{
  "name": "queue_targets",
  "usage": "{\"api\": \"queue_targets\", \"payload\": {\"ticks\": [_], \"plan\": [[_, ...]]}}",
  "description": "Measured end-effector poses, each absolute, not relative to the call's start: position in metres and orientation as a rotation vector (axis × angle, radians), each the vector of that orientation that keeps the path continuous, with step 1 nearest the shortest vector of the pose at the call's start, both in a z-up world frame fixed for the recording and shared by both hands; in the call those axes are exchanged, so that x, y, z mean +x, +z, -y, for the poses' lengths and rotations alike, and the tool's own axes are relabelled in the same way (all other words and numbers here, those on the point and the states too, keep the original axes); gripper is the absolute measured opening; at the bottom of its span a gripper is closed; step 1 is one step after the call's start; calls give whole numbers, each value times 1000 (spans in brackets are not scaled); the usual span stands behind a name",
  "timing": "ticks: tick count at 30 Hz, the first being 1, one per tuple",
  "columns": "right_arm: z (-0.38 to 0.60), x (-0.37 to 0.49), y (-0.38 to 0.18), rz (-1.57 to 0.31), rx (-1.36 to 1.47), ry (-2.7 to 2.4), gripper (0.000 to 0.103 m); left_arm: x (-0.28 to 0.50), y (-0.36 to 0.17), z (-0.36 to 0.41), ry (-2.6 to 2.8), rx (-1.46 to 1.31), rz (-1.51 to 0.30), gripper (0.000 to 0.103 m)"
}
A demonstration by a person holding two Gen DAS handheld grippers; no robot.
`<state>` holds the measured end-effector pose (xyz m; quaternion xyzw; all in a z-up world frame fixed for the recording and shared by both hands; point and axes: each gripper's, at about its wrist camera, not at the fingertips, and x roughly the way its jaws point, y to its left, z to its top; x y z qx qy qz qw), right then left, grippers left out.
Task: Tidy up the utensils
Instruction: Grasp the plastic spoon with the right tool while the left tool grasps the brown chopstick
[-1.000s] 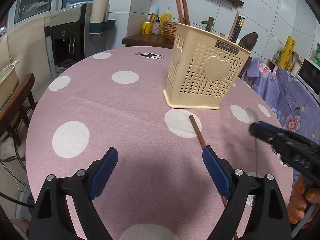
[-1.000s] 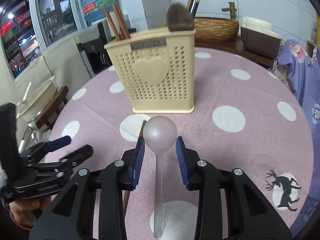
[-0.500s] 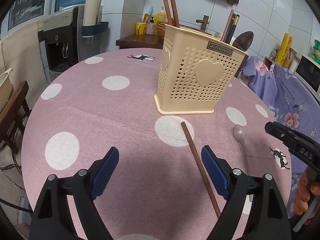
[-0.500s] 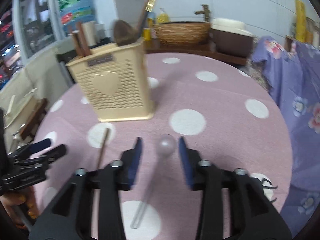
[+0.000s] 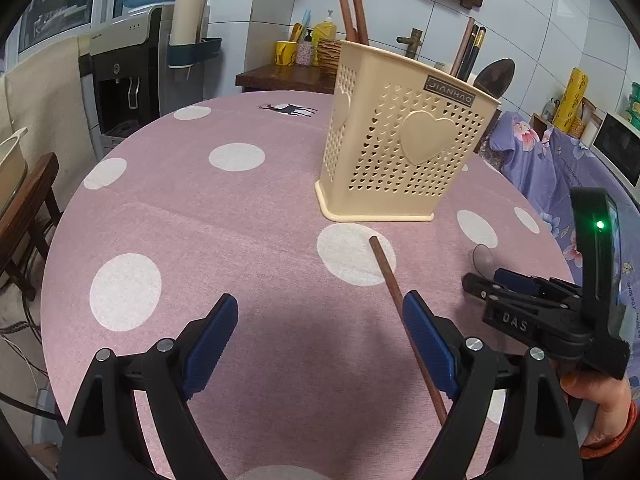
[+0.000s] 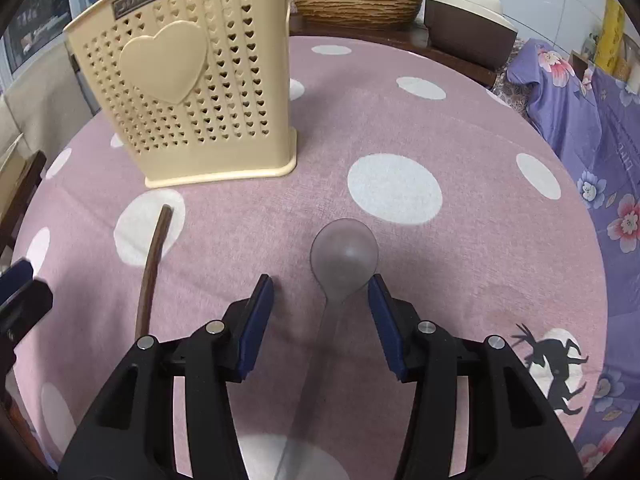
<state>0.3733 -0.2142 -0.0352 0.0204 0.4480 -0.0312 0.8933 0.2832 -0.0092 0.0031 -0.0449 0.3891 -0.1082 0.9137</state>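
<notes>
I have the right gripper (image 6: 320,312) low over the spoon (image 6: 344,256); its jaws have just been opening and now stand apart, gripping nothing. The spoon lies flat on the counter (image 6: 460,128) in front of the holder (image 6: 188,80), bowl just past the jaw tips, handle running back between them. The left gripper (image 5: 320,340), wide open and empty, sits beside the chopstick (image 5: 396,300)

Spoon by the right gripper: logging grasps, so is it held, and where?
Not held. The spoon lies on the tablecloth between the right gripper's open jaws, untouched.
</notes>
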Motion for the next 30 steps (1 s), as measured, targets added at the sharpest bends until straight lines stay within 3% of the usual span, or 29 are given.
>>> {"api": "queue_targets", "payload": {"ticks": [6,17,26,28,30], "plan": [[216,386,-33,-932,59,-94,37,285,1,8,-221,-94,-808,83],[233,376,-14,-847,170,-17,36,286,2,28,-263,-51,-815,82],[241,328,39,-672,178,10,35,310,-9,70,-330,3,-896,53],[241,318,46,-654,170,16,18,319,-14,80,-311,26,-913,44],[243,312,50,-648,173,28,18,326,-19,84,-293,25,-939,37]]}}
